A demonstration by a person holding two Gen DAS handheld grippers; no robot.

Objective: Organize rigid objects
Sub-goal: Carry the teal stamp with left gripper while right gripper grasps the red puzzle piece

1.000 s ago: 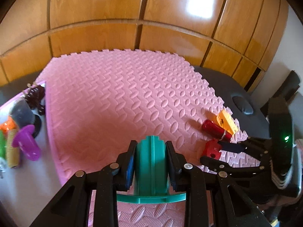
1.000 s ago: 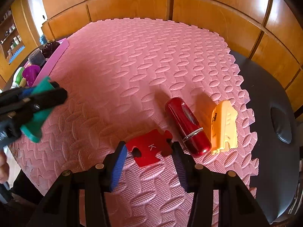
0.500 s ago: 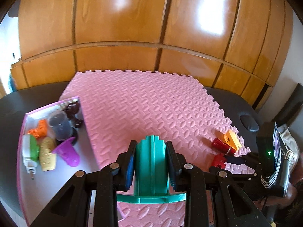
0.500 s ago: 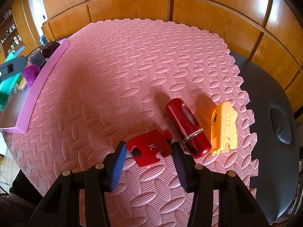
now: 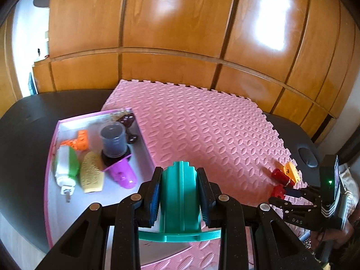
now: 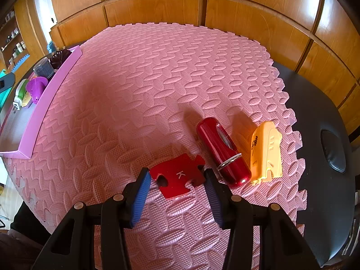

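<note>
My left gripper (image 5: 178, 180) is shut on an upright teal plastic piece (image 5: 180, 202), held above the near edge of the pink foam mat (image 5: 202, 123), beside the pink-rimmed tray (image 5: 94, 114). The tray holds an orange block (image 5: 77, 140), a grey cup (image 5: 112, 138), a green-and-white plug (image 5: 66, 166), a yellow piece (image 5: 91, 173) and a purple cup (image 5: 122, 174). My right gripper (image 6: 176, 177) is low on the mat, its blue pads against both sides of a flat red puzzle piece (image 6: 177, 175) marked K. Right of that lie a red cylinder (image 6: 222, 150) and a yellow-orange case (image 6: 266, 153).
The mat covers a dark table (image 6: 315, 112) in front of a wooden panel wall (image 5: 180, 33). A dark oval knob (image 6: 333, 150) sits on the table right of the mat. The tray's wall (image 6: 51, 94) borders the mat's left side. A person's clothing shows at the right edge (image 5: 346, 180).
My left gripper has moved left and risen with the teal piece, so the whole tray has come into its view. The right gripper and the red puzzle piece have not moved.
</note>
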